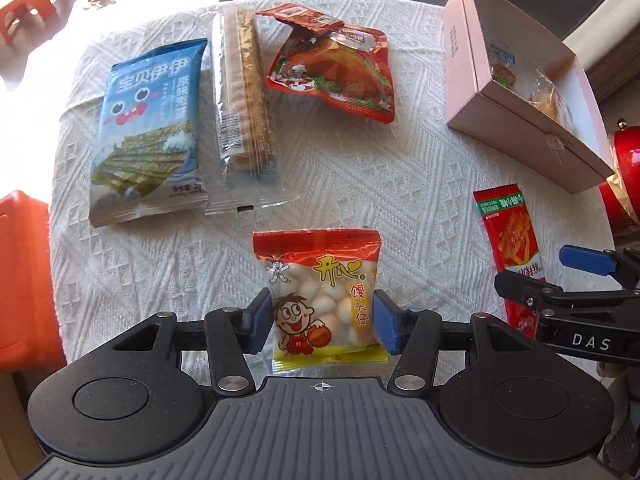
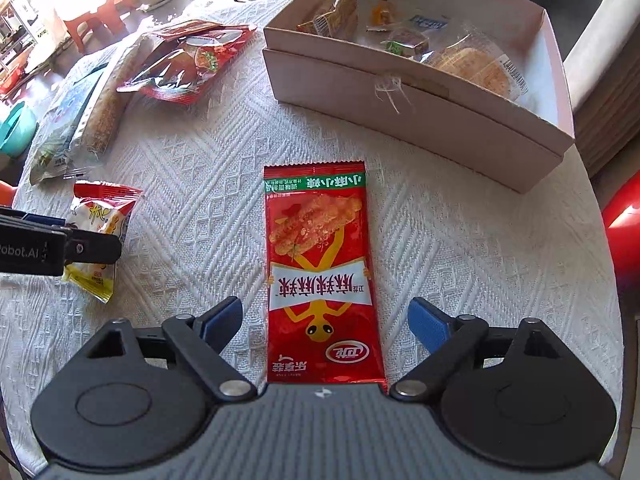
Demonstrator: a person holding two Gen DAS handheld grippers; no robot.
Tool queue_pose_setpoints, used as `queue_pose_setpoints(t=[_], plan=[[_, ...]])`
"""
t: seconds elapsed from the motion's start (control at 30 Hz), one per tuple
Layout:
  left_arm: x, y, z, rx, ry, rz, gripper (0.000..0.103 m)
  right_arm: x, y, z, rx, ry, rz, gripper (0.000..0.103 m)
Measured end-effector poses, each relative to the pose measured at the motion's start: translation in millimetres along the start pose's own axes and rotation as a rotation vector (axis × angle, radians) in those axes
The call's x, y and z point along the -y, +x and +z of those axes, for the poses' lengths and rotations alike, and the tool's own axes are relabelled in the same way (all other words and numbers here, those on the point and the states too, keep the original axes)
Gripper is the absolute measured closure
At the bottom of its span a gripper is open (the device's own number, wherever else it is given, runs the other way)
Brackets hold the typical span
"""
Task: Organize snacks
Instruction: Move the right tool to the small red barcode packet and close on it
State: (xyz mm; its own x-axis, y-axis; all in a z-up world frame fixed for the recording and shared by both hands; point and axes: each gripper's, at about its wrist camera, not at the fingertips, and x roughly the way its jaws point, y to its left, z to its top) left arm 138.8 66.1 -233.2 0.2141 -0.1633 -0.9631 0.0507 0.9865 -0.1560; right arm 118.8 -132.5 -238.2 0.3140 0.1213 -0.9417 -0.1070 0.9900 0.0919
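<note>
My left gripper (image 1: 322, 322) is shut on a small red-and-yellow bag of round biscuits (image 1: 320, 276), its blue pads pressing both sides; the bag also shows in the right wrist view (image 2: 100, 236). My right gripper (image 2: 325, 320) is open, its fingers apart on either side of a long red spicy-strip packet (image 2: 320, 272) lying flat on the white tablecloth (image 2: 460, 260). That packet shows at the right of the left wrist view (image 1: 510, 236). An open pink cardboard box (image 2: 420, 120) with several wrapped snacks inside stands at the far right.
At the back left lie a blue seaweed bag (image 1: 148, 132), a clear sleeve of biscuit sticks (image 1: 246, 96) and a red meat-snack pouch (image 1: 332, 68). A red round object (image 2: 624, 224) is beyond the table's right edge. An orange stool (image 1: 20, 280) stands at the left.
</note>
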Motion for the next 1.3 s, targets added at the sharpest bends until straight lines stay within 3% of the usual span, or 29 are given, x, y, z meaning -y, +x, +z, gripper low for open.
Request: queue_pose_setpoints(t=[0.23, 0.4, 0.47, 0.53, 0.67, 0.73, 0.77, 0.8, 0.9, 0.93, 0.97, 1.17, 1.3], plan=[[-45.7, -18.9, 3.6, 0.055, -0.073, -0.023, 0.045, -55.9, -20.5, 90.2, 0.127, 0.012, 0.109, 0.013], [-83.1, -24.8, 4.4, 0.074, -0.157, -0.060, 0.045, -90.7, 9.3, 166.4, 0.126, 0.099, 0.090, 0.014], [-95.2, -24.9, 3.1, 0.075, -0.176, -0.069, 0.045, -98.6, 30.0, 196.0, 0.102, 0.146, 0.083, 0.021], [-107.0, -24.4, 3.8, 0.077, -0.196, -0.079, 0.045, -103.8, 52.6, 218.2, 0.065, 0.204, 0.076, 0.026], [-124.8, -26.1, 3.8, 0.084, -0.224, -0.082, 0.045, -110.1, 89.2, 244.3, 0.027, 0.284, 0.050, 0.027], [-131.2, -26.2, 3.2, 0.085, -0.232, -0.085, 0.045, -116.1, 108.3, 250.4, -0.023, 0.285, 0.022, 0.028], [-134.3, -26.4, 3.2, 0.083, -0.234, -0.087, 0.045, -119.9, 114.7, 250.6, -0.046, 0.275, 0.025, 0.035], [-135.1, -26.5, 2.4, 0.081, -0.234, -0.091, 0.045, -123.1, 115.5, 249.9, -0.048, 0.257, 0.022, 0.036], [-132.6, -26.1, 1.4, 0.071, -0.223, -0.096, 0.045, -138.9, 104.4, 239.1, -0.027, 0.108, 0.013, 0.048], [-130.7, -26.8, 1.4, 0.069, -0.219, -0.099, 0.045, -142.7, 100.5, 235.3, -0.039, 0.068, 0.016, 0.077], [-125.2, -27.3, 1.2, 0.067, -0.216, -0.103, 0.045, -144.7, 94.9, 230.3, -0.047, 0.038, 0.028, 0.089], [-96.5, -27.2, -0.1, 0.052, -0.189, -0.120, 0.045, -126.5, 59.1, 186.2, -0.068, -0.038, 0.143, 0.093], [-86.1, -27.8, 0.5, 0.061, -0.176, -0.110, 0.045, -122.5, 41.6, 170.9, 0.021, -0.119, 0.142, 0.090]])
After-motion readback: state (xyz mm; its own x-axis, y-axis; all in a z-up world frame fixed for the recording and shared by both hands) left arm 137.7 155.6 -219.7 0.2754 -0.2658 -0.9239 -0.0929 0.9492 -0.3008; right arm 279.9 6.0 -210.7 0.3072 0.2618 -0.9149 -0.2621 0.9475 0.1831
